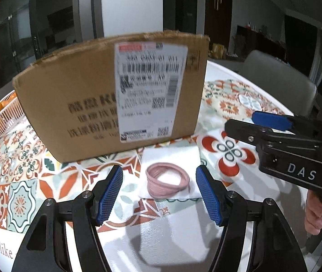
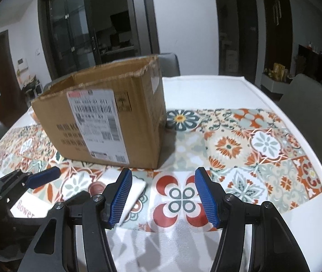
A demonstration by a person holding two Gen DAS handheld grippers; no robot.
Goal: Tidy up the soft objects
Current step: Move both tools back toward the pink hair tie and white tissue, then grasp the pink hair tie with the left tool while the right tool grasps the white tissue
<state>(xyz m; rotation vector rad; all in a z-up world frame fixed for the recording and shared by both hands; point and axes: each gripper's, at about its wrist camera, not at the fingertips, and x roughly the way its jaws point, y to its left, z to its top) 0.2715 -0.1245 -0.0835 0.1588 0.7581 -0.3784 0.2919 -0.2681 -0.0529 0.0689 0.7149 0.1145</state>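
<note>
cardboard, brown and worn at its torn top edge, makes up the open shipping box (image 1: 106, 97) with a white printed label that stands on the worktop (image 2: 206, 86), a white surface laid with a floral tile-patterned cloth (image 2: 240, 140). just in front of the box lies a folded white cloth square (image 1: 172, 158), and on it sits a pink coil of soft elastic hair bands (image 1: 167, 179), loosely stacked.

the left gripper (image 1: 159, 195) hangs tilted down over that coil, its blue ribbed pads set wide to either side and touching nothing. the right gripper (image 2: 161, 196) is just beside it to the right, over a red and grey flower motif, jaws likewise wide apart with nothing between them (its black body reads "das" from the left camera). a person's fingers (image 1: 315, 215) curl round its handle.

far left, a white slatted plastic basket (image 1: 4, 117) holds orange fruit, beside the box.
</note>
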